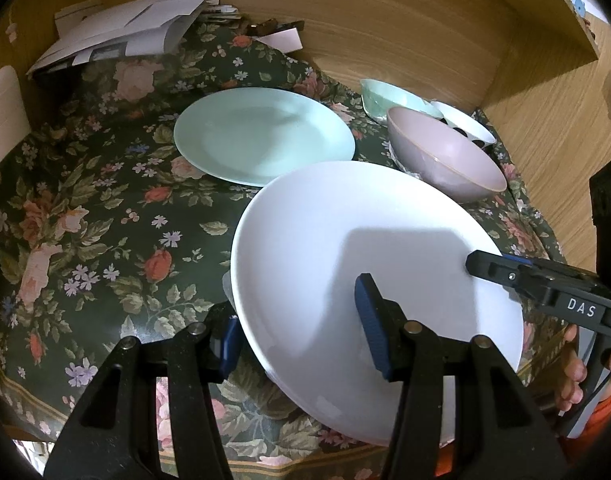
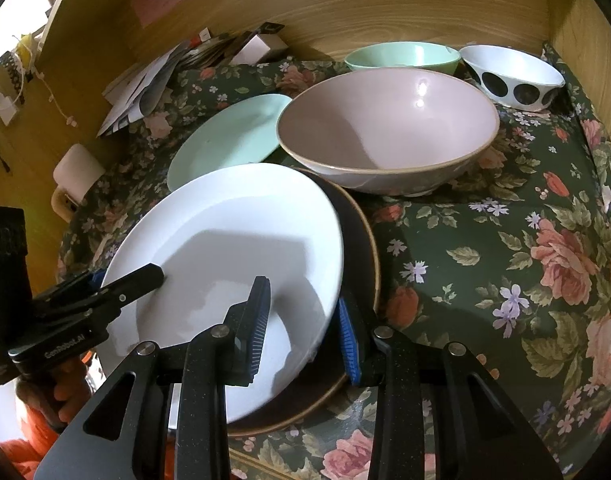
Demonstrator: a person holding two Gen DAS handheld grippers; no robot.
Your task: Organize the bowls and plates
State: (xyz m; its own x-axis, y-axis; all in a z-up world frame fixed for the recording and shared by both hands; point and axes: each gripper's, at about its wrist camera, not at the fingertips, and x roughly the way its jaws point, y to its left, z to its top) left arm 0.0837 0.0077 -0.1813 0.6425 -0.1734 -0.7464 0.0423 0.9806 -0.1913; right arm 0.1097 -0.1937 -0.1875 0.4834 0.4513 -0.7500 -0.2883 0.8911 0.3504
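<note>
Both grippers hold a white plate [image 1: 345, 248] [image 2: 225, 240] by its rim. My left gripper [image 1: 299, 332] is shut on its left edge, one pad above and one below. My right gripper [image 2: 301, 328] is shut on its right edge. Each gripper shows in the other's view: the right gripper [image 1: 493, 264] and the left gripper [image 2: 125, 276]. The white plate is tilted over a dark brown plate [image 2: 363, 240]; I cannot tell whether they touch. Behind lie a mint plate [image 1: 261, 136] [image 2: 225, 136] and a pink bowl [image 1: 445, 156] [image 2: 385, 128].
A mint bowl [image 2: 401, 58] and a white bowl with black dots [image 2: 513, 76] stand at the back right. A floral cloth [image 1: 85, 220] covers the table. Papers [image 1: 125, 28] are piled at the back left. Wooden walls [image 1: 405, 40] close the back and right.
</note>
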